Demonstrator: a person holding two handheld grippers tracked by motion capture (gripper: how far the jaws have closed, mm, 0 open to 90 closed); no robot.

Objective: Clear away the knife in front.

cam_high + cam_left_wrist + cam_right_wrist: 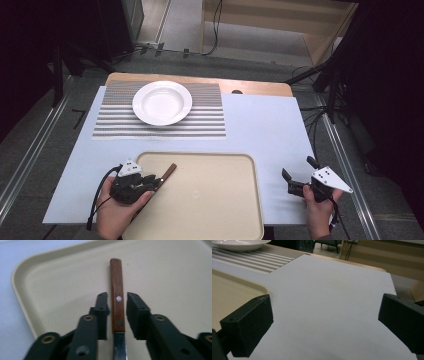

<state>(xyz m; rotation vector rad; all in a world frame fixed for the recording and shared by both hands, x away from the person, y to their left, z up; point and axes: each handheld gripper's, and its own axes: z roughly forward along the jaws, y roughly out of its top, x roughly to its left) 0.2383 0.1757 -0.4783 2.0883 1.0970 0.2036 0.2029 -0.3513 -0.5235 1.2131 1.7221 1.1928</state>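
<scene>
Beige tray [210, 200] holds the knife [167, 174] at its near-left corner, under the left gripper [156, 181]. Its fingers [101, 312] flank the wooden handle [117, 302], seemingly not quite touching. Right gripper [324, 322] fingers gape above bare counter [329, 295].

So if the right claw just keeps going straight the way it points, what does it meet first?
Nothing soon, it seems. The right claw, jaws wide apart, points across the bare white sheet; the tray stays off to one side. Depth beyond the table's far edge is unclear.
</scene>
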